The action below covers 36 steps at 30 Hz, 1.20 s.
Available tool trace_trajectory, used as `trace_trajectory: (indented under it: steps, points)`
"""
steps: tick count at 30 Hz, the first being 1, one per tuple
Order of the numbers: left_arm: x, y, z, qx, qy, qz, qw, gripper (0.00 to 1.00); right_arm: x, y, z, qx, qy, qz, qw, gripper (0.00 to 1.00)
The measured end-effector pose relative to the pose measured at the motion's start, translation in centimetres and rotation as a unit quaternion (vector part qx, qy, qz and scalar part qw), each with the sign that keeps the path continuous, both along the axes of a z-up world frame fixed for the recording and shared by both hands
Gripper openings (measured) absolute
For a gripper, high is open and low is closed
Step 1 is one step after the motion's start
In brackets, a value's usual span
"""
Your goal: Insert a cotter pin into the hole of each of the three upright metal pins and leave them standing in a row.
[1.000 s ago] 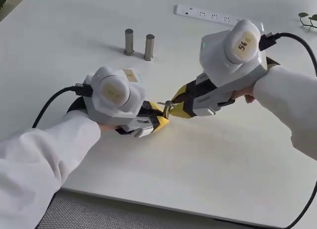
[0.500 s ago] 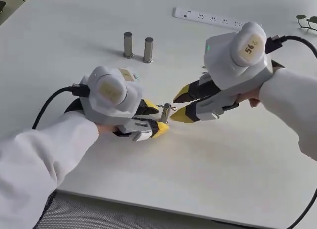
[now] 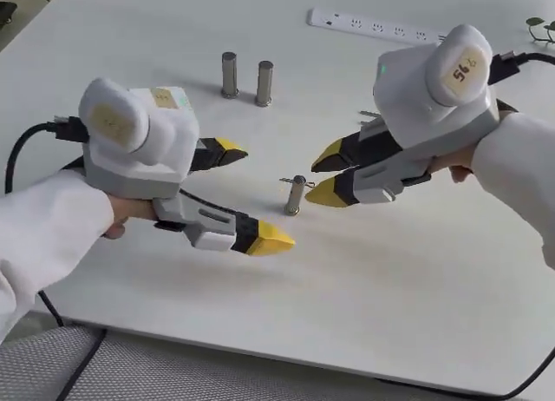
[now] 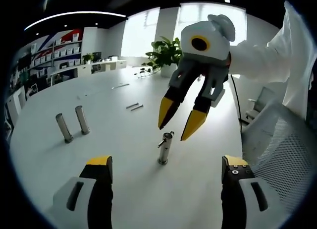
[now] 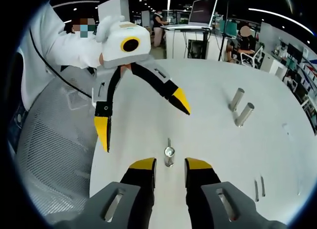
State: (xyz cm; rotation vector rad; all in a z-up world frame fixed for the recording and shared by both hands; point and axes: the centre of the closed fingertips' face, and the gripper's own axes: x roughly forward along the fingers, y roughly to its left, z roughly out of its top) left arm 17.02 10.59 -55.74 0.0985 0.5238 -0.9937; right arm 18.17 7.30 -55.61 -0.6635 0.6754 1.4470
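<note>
On the smooth white table (image 3: 173,19), the left gripper (image 3: 251,193) hovers released, its black jaws with wedge-shaped yellow tips spread wide and empty. Farther back stand two bare, dull-grey steel cylinders, the far-left pin (image 3: 229,75) and the second pin (image 3: 264,82), upright and just beside each other. Nearer, between the two grippers, a third metal pin (image 3: 296,195) stands upright on the table with a thin wire cotter pin (image 3: 289,180) crossing its top. The right gripper (image 3: 323,177) sits just beside it, jaws parted, gripping nothing. A flat white power strip (image 3: 373,26) lies at the far edge.
</note>
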Motion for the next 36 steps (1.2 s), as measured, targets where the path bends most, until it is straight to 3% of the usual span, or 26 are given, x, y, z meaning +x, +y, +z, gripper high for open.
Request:
trace_trajectory:
  steps: [2, 8, 16, 26, 36]
  points:
    - [-0.6, -0.1, 0.2, -0.008, 0.004, -0.008, 0.9999, 0.99, 0.0, 0.1, -0.1, 0.0, 0.0, 0.002, 1.0, 0.19]
    - [-1.3, 0.0, 0.0, -0.021, 0.015, -0.007, 0.9997, 0.99, -0.1, 0.6, -0.5, -0.001, 0.003, 0.005, 1.0, 0.17]
    - [-1.7, -0.3, -0.3, -0.021, 0.021, -0.009, 0.9995, 0.99, 0.4, 0.8, -1.6, -0.002, 0.002, 0.003, 1.0, 0.15]
    - [-1.2, -0.1, 0.0, -0.02, 0.014, -0.004, 0.9997, 0.99, -0.2, 1.6, -2.3, -0.017, 0.0, 0.027, 0.9995, 0.07]
    - [-1.3, 0.3, -0.2, -0.014, 0.018, -0.002, 0.9997, 0.99, 0.6, 1.7, -2.1, -0.019, -0.009, 0.028, 0.9994, 0.04]
